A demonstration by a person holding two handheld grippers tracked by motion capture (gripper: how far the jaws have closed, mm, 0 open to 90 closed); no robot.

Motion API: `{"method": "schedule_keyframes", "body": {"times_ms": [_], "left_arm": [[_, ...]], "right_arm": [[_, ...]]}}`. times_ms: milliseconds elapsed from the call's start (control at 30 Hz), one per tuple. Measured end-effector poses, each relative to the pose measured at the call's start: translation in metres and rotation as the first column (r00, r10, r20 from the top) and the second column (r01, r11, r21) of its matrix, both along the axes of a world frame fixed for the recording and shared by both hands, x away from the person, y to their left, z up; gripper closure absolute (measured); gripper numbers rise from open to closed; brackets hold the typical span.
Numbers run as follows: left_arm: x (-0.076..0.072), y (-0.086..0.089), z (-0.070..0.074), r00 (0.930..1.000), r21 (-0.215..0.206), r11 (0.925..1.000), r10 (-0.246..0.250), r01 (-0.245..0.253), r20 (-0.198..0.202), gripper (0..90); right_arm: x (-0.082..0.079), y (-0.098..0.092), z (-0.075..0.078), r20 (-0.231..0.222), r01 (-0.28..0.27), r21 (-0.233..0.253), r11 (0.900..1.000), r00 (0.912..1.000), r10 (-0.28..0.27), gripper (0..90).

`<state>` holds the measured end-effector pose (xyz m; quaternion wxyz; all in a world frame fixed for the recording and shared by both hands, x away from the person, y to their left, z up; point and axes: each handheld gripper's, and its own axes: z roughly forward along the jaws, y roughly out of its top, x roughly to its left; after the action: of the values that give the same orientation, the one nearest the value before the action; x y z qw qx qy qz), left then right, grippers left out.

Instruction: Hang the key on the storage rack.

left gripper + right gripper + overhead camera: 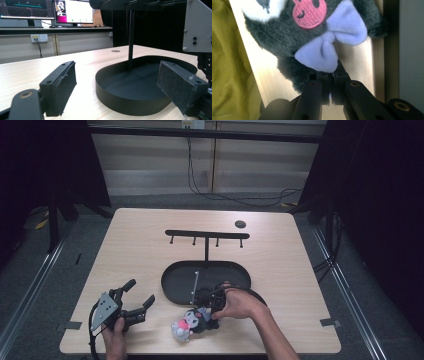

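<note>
**Bright table, dark surround, soft close-ups**

In the high view, light falls from above onto the pale wooden table (150, 250), which is evenly lit, while the curtains at both sides sink to near black. Shadows are short and soft: a faint one lies under the black tray (172, 285). The picture is slightly soft and low in detail overall.

In the left gripper view, the 2 monitors (72, 11) glow bright, nearly washed out, and the near jaw pads are a little blurred.

In the right gripper view, the plush toy (312, 32) is close and soft-focused, its white patch at the top overexposed; the edges at both sides are blurred.
</note>
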<state>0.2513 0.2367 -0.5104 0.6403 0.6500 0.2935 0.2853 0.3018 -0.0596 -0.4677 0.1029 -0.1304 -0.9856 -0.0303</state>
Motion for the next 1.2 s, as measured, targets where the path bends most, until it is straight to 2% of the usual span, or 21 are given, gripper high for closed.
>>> {"method": "schedule_keyframes", "body": {"times_ms": [133, 200, 333, 533, 800, 1067, 1200], "left_arm": [[0.0, 0.0, 0.0, 1.0, 0.0, 1.0, 0.0, 0.0, 0.0, 15.2], [0.0, 0.0, 0.0, 1.0, 0.0, 1.0, 0.0, 0.0, 0.0, 15.2], [0.0, 0.0, 0.0, 1.0, 0.0, 1.0, 0.0, 0.0, 0.0, 15.2], [0.0, 0.0, 0.0, 1.0, 0.0, 1.0, 0.0, 0.0, 0.0, 15.2], [0.0, 0.0, 0.0, 1.0, 0.0, 1.0, 0.0, 0.0, 0.0, 15.2], [0.0, 0.0, 0.0, 1.0, 0.0, 1.0, -0.001, 0.001, 0.0, 15.2], [0.0, 0.0, 0.0, 1.0, 0.0, 1.0, -0.001, 0.001, 0.0, 15.2]], "right_arm": [[0.001, -0.002, 0.007, -0.015, 0.006, 0.011, 1.0, 0.9999, -0.006, 87.1], [0.002, -0.005, 0.016, -0.015, 0.013, 0.022, 1.0, 0.9998, -0.012, 87.2], [0.003, -0.009, 0.032, 0.001, 0.016, 0.015, 1.0, 0.9999, -0.016, 87.1], [0.005, -0.014, 0.052, 0.008, 0.02, 0.05, 0.999, 0.9998, -0.021, 87.1], [0.005, -0.014, 0.074, 0.019, 0.007, 0.069, 0.998, 0.9998, -0.008, 87.2], [0.008, -0.011, 0.09, 0.028, 0.001, 0.052, 0.999, 0.9996, -0.002, 87.2], [0.009, -0.008, 0.096, 0.041, -0.022, 0.047, 0.999, 0.9989, 0.02, 87.2]]}}
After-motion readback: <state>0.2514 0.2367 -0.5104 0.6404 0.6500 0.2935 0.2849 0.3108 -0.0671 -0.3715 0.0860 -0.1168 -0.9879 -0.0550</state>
